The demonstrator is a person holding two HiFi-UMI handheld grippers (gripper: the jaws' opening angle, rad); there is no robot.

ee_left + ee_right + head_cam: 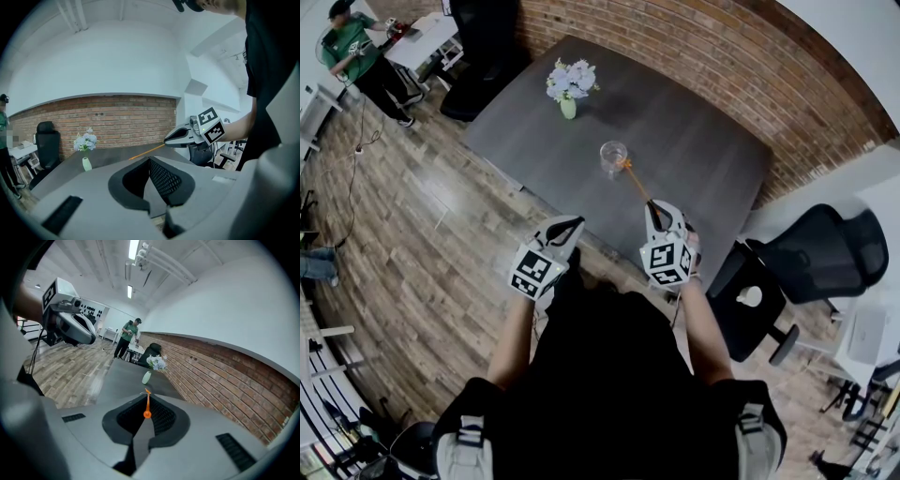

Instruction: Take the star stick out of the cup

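Dark grey tabletop (694,159) fills the middle of a room with a wooden floor. At its near edge the left gripper (566,228) hangs with fingers together, holding nothing. Beside it the right gripper (661,208) is clamped on the thin orange star stick (636,181). The stick slants away, and its far end is at the rim of the clear glass cup (613,157) mid-table; whether it is inside, I cannot tell. Near the far edge stands a pale green vase of white flowers (568,105), before the red brick wall (694,56).
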